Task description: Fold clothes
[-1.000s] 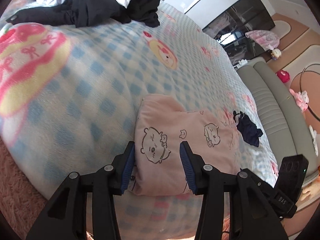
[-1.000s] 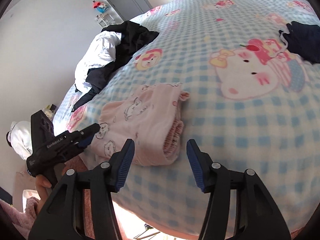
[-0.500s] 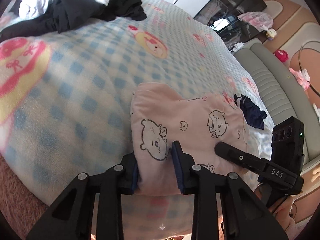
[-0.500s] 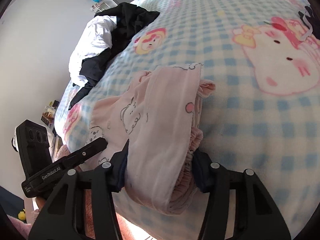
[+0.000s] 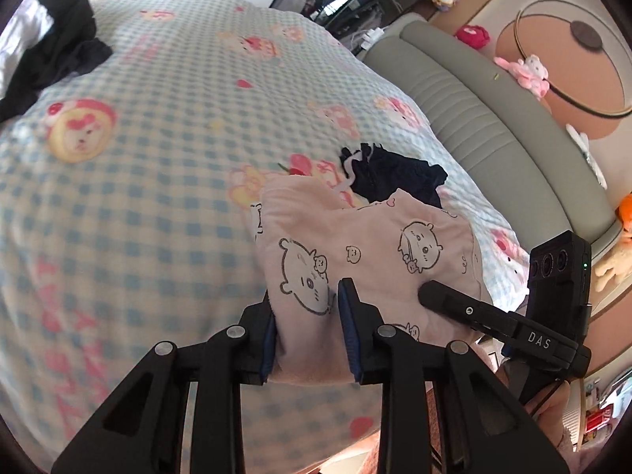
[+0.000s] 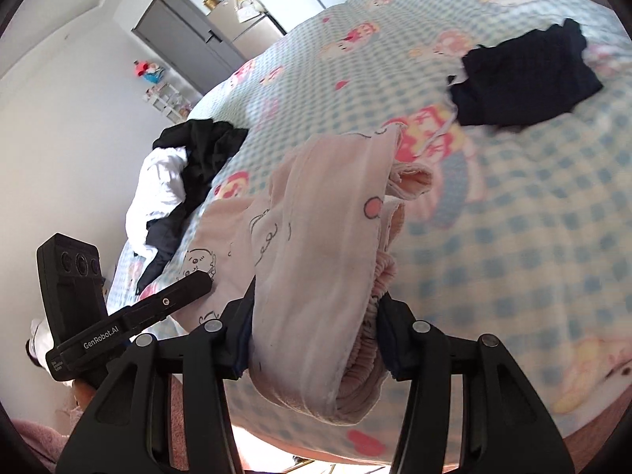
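Note:
A folded pink garment with cartoon bear prints [image 5: 355, 260] is held over the near edge of the bed. My left gripper [image 5: 306, 316] is shut on its near left corner. My right gripper [image 6: 316, 331] is shut on the thick folded end with the gathered waistband [image 6: 328, 276]. The right gripper's finger also shows in the left wrist view [image 5: 474, 312], and the left gripper's finger shows in the right wrist view [image 6: 158, 308]. The garment sags between the two grips, lifted off the blanket.
The bed has a blue checked blanket with pink cartoon prints [image 5: 158, 158]. A folded dark navy garment [image 6: 521, 79] lies just beyond the pink one. A pile of black and white clothes [image 6: 185, 181] lies at the far left. A grey sofa [image 5: 493, 118] runs along the right.
Both grippers closed on the pink garment and lifted it off the blanket, carrying it toward the navy garment. A second ago both were open in front of it.

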Tool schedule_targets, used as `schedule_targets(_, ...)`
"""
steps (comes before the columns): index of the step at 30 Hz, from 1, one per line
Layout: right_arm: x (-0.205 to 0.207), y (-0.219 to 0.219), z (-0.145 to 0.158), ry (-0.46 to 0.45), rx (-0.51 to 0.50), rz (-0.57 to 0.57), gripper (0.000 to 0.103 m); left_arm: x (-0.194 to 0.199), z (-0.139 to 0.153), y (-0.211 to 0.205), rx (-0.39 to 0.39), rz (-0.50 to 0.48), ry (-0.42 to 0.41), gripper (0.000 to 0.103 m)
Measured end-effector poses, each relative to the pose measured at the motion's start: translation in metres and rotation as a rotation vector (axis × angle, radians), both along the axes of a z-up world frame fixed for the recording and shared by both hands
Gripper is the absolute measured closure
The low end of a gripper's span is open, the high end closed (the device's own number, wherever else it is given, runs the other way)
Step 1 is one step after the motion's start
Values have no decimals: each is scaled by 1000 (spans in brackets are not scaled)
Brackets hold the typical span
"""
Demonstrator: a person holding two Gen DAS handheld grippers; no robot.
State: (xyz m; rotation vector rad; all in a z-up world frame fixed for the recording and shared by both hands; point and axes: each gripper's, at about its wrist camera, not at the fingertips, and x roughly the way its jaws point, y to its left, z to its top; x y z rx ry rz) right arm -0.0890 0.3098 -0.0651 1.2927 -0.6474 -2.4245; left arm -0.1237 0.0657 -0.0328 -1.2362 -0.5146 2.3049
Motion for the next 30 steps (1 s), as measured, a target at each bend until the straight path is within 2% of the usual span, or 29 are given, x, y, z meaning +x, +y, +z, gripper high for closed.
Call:
schedule_targets(4,-10,54,17,10,51,-43,52,-32,11,61,39,-43,26,75)
schedule_targets(8,-51,108,57,72,121,-66,52,-81,36,125,57,-87,99,75)
schedule_targets(11,-91,148,88,134,148,-91,49,-123,53,166,42,-81,171,75)
schedule_targets(12,-106,162,94,148,154,-103,47,-139,50,177,48,-67,163,74)
schedule_targets(13,-120,176,99,163,160,-116,38,-155,38,187,61,-61,133,69)
schedule_targets(14,-136,190,91,148,173,-143,27,-171,26,196,74,-55,102,61)
schedule_targets(16,-165,217,68,89,201,-211,26,-204,-20,216,14,-26,-18,58)
schedule_targets(18,-182,246,34,-45,204,-302,31,-227,-64,229,-56,-33,-175,64)
schedule_targets(19,-181,261,23,-76,182,-331,36,-230,-73,229,-43,-39,-200,66)
schedule_targets(20,-175,267,25,-43,171,-348,36,-227,-70,227,-37,-38,-164,66)
schedule_targets(22,-162,279,29,26,148,-381,36,-214,-50,224,-75,-21,-7,66)
schedule_targets(24,-150,275,44,111,162,-368,49,-201,-29,225,-106,-4,147,66)
schedule_targets(25,-149,265,48,134,174,-337,62,-195,-18,226,-116,4,220,66)
schedule_targets(28,-148,235,60,201,210,-242,71,-206,-14,243,-76,-97,218,64)
schedule_targets(30,-159,213,50,161,261,-176,74,-224,-33,259,-134,-124,143,64)
